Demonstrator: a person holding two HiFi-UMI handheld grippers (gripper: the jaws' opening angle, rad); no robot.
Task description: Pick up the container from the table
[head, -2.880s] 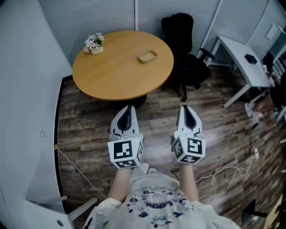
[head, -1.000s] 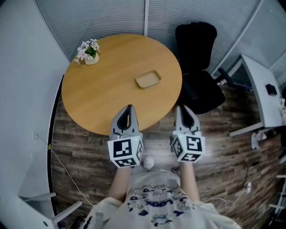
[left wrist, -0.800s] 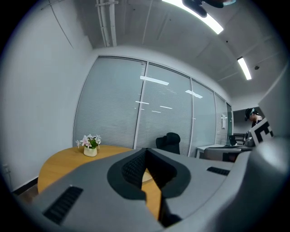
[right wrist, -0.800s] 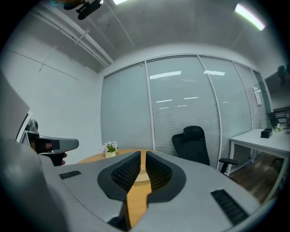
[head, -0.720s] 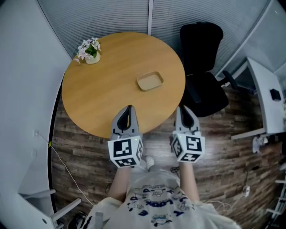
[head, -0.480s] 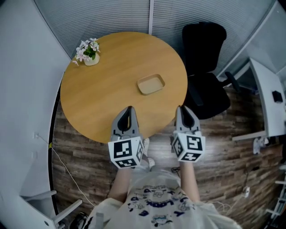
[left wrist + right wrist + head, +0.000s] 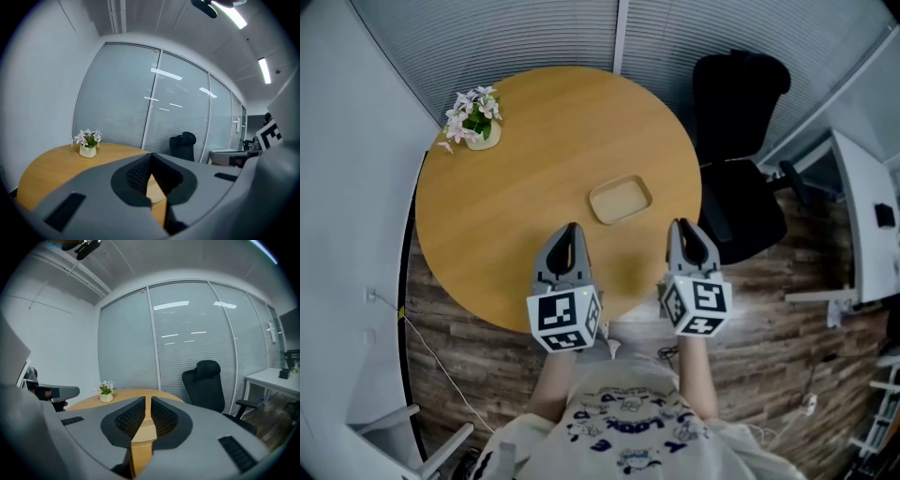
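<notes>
Round table fills the head view; the container lies on it, ahead of and between left gripper and right gripper. Left gripper view: jaws together, empty. Right gripper view: likewise. Reaching in without parting them would probably shove the container away.

No readable text, shirt print too blurred
</notes>
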